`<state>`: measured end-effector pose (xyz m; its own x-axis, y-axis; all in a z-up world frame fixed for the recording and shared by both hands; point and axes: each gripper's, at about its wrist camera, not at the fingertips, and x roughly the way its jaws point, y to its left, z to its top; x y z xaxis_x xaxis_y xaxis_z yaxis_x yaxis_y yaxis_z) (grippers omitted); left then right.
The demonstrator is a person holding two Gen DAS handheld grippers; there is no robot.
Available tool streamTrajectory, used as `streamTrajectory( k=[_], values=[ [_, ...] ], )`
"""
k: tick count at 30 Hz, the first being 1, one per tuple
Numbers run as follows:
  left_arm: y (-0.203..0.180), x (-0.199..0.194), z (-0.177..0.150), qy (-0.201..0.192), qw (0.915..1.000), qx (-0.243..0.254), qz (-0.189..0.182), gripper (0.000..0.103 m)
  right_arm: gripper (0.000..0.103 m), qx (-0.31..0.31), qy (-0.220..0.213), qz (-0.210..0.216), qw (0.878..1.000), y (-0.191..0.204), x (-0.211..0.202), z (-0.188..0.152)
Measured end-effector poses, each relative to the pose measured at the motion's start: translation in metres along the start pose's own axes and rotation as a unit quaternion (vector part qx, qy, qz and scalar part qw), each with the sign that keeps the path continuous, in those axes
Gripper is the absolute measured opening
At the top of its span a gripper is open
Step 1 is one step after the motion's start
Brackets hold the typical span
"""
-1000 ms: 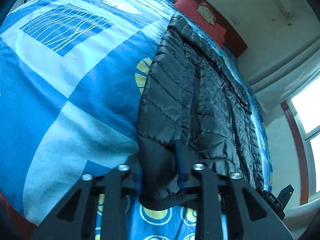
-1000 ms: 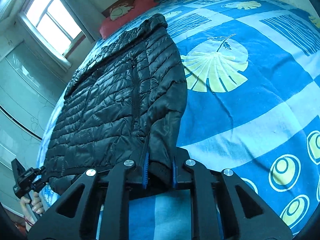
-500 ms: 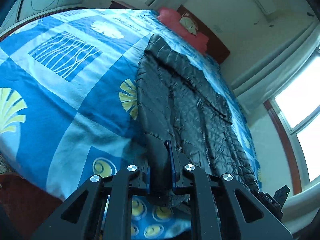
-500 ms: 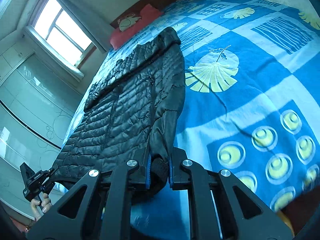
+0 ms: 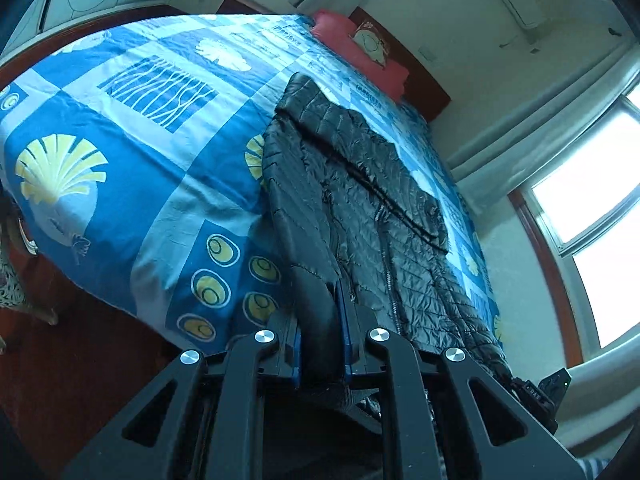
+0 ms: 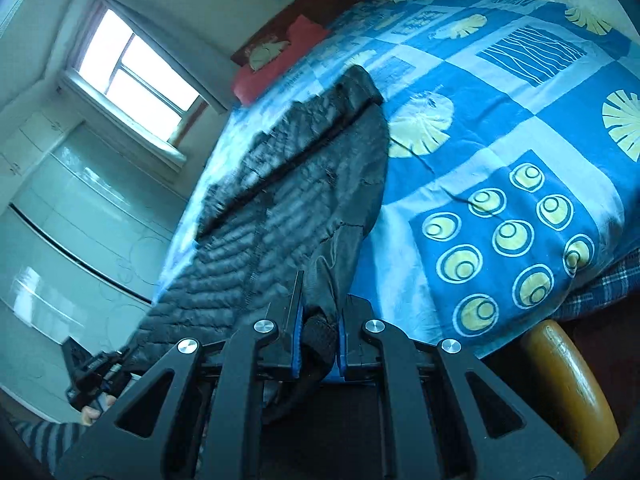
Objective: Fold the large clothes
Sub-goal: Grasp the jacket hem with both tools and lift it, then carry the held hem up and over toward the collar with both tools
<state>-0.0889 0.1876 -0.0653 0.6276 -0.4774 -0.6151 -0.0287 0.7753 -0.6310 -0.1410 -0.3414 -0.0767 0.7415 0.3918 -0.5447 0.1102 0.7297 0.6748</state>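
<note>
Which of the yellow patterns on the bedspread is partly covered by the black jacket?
The fan-shaped leaf print beside the black jacket, its right part under the jacket's edge. The large shell print and the ringed ovals lie fully uncovered on the bedspread.

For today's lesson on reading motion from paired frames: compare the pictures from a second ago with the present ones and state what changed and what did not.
Both grippers have drawn back toward the foot of the bed, so more of its near edge and the floor show. The left gripper, a second ago open around a cuff of the black puffer jacket, has since closed on it. The right gripper stays clamped on the other cuff. The jacket still lies along the bed, and the red pillow has not moved.
</note>
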Motion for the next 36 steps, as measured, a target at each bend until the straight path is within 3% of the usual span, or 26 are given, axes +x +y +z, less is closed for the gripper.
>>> streamTrajectory(
  k=[5,12,22,27,36],
  values=[
    [-0.015,-0.011,0.014,-0.018,0.9995,0.023,-0.013,0.014,0.012,0.014,-0.025,0.057,0.998,0.007,-0.003,0.018],
    [-0.034,-0.004,0.060,-0.041,0.9965,0.048,-0.055,0.014,0.012,-0.002,-0.053,0.099,0.994,0.026,0.015,0.053],
    [-0.063,0.055,0.149,-0.078,0.9890,0.102,-0.073,0.014,0.012,-0.032,-0.065,0.139,0.988,0.056,0.092,0.158],
    [-0.058,0.106,0.197,-0.073,0.9920,0.079,-0.066,0.014,0.012,0.002,-0.060,0.134,0.989,0.047,0.149,0.211],
    [-0.048,0.209,0.265,-0.042,0.9978,0.042,-0.028,0.014,0.012,0.046,-0.029,0.085,0.995,0.027,0.253,0.278]
  ],
)
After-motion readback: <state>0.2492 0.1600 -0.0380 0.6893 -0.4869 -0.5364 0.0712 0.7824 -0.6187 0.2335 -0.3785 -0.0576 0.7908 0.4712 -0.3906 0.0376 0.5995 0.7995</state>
